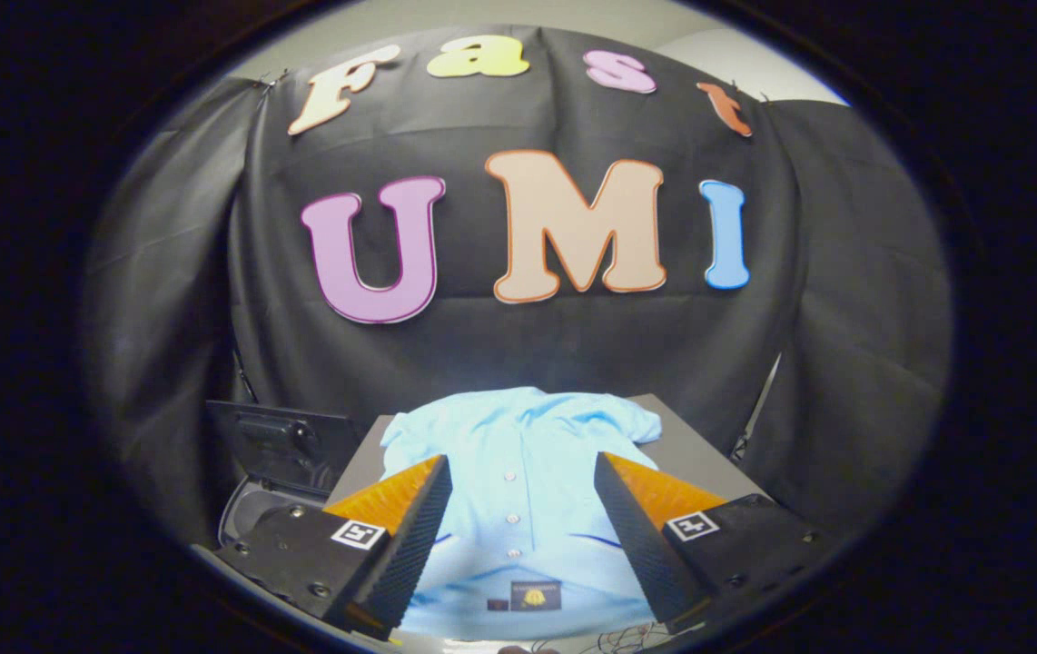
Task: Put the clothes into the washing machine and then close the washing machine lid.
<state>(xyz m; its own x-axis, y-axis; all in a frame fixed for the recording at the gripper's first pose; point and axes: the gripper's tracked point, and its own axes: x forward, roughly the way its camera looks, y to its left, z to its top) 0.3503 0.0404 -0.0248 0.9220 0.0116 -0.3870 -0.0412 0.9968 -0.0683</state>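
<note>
We see the hand-held gripper (523, 486) with its two fingers spread wide apart, holding nothing. Each finger (409, 536) has a black ribbed inner pad and an orange outer face, and each black base carries a small square black-and-white marker (359, 534).

Between the fingers and just ahead of them lies a light blue shirt (518, 454), spread flat on a grey surface (682, 450). The shirt is laid out with its collar end nearest the gripper and its short sleeves reaching out towards the far side; a row of small white buttons (510, 498) runs down its middle, straight along the gap between the fingers. A dark label (535, 596) sits at the neck, close to the gripper's base. We cannot tell whether the fingertips touch the cloth or hang just above it.

To the left of the shirt, beside the surface and partly hidden behind the left finger, stands the washing machine (251, 513), a dark body with a rounded opening. Its dark lid (278, 442) stands raised behind that opening, so the machine is open. Black cloth (845, 363) hangs behind everything.
</note>
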